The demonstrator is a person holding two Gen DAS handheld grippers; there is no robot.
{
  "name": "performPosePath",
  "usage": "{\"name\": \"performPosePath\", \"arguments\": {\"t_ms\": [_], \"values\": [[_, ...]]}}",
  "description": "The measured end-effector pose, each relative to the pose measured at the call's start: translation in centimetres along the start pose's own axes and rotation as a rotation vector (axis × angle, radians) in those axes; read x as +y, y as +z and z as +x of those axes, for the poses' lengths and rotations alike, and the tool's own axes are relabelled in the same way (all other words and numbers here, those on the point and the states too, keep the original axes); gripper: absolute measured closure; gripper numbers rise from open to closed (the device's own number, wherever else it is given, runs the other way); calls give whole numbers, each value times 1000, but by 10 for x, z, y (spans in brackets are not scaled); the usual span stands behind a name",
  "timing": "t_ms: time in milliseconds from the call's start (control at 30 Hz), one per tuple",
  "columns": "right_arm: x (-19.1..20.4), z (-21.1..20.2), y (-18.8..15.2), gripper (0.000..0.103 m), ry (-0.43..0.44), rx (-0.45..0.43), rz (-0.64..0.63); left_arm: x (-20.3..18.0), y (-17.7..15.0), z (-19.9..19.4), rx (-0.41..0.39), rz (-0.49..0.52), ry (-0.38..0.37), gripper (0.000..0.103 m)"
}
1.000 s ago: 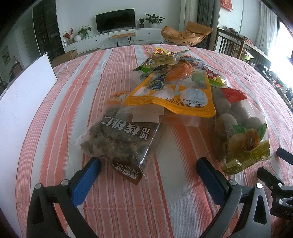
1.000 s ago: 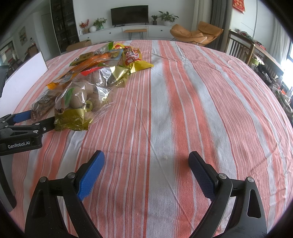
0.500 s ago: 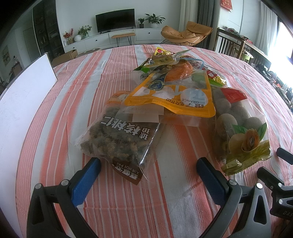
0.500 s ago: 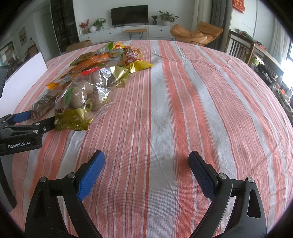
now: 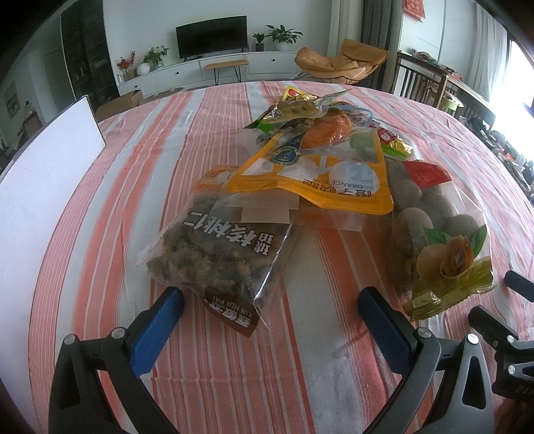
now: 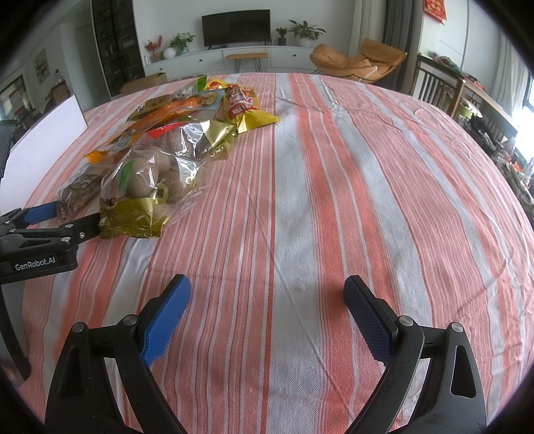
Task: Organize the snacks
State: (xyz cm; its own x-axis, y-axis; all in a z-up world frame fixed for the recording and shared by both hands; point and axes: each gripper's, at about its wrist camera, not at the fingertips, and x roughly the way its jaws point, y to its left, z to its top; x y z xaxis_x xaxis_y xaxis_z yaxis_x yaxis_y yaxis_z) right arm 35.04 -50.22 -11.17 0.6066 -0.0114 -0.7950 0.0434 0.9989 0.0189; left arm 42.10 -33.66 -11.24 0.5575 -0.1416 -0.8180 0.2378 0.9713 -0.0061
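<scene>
Snack bags (image 5: 310,187) piled, left gripper (image 5: 270,300) near (spread wide)

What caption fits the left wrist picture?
Open left tool faces a walnut bag in a snack pile on the striped tablecloth.

Past my striped tablecloth (image 6: 300,173) I see a television (image 6: 236,27) at top centre, an orange lounge chair (image 6: 357,60) to its right, and a white board (image 5: 43,160) at left.

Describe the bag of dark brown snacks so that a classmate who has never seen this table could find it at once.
Start at the round table with the red-and-white striped cloth and find the heap of snack bags. The walnut bag lies at the heap's near left corner, just ahead of the open left gripper. Unlike the orange pouch overlapping its far end, it is clear plastic showing dark crumbly pieces, with a brown band.
</scene>
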Motion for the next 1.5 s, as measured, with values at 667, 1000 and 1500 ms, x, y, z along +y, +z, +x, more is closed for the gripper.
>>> {"name": "performPosePath", "arguments": {"t_ms": [667,1000,1500], "values": [[3,0,17,7,35,134,-33,8,-51,-20,29,109,-69,0],[82,32,113,7,-18,217,-11,-7,-29,9,19,102,-72,0],[-5,-24,-7,22,74,32,38,-8,-29,16,18,96,-69,0]]}}
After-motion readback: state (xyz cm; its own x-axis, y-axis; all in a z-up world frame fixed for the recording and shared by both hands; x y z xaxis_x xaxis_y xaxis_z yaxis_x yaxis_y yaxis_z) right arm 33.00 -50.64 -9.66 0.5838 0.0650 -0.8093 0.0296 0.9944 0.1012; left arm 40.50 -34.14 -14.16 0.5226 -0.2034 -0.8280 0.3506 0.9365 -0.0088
